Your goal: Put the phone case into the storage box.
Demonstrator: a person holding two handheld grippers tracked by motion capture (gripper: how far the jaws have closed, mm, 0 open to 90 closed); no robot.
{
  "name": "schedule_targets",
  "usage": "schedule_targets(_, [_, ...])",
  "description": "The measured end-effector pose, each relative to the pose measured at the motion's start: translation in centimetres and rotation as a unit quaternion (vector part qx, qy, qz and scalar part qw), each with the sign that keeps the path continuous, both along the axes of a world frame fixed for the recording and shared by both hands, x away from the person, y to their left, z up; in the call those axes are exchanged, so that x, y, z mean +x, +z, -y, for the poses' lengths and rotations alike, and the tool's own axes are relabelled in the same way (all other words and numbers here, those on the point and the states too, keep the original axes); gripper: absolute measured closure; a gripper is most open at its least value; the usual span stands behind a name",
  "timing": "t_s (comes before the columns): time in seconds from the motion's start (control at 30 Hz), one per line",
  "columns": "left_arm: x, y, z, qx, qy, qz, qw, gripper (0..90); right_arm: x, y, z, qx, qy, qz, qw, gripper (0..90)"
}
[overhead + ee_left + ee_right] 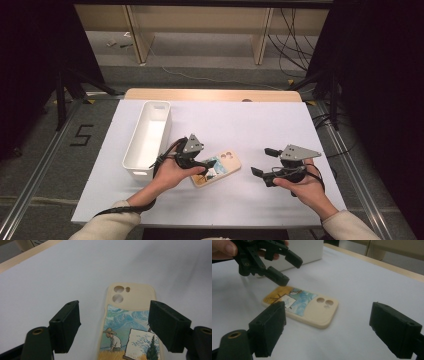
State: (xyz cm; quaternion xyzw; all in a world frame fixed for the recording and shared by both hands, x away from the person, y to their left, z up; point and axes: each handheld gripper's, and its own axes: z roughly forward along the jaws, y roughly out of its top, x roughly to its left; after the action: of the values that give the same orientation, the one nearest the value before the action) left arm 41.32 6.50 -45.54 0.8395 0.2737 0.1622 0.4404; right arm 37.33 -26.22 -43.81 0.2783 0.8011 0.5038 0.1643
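Observation:
A cream phone case (220, 167) with a painted field scene lies flat on the white table (250, 125), printed side up. My left gripper (204, 167) hovers over its picture end. In the left gripper view the jaws of that gripper (115, 308) stand apart, with the case (130, 315) beneath them and untouched. The right gripper view shows the left gripper (292, 271) raised just above the case (312, 307). My right gripper (262, 161) is to the right of the case, open wide and pointing at it, with nothing between the jaws (328, 312).
A long white bin (132, 150) stands at the left of the table, right beside my left hand; its wall (307, 250) rises behind the left gripper. The table's wooden far edge (210, 95) runs along the back. Cables trail from both grippers.

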Motion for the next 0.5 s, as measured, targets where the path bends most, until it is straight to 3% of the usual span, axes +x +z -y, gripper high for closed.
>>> schedule_targets(0.5, [0.8,-0.7,1.8,0.022,-0.020,-0.011,0.9995,20.3,0.0,0.0,0.0,0.000,0.001,0.000,1.0000,14.9])
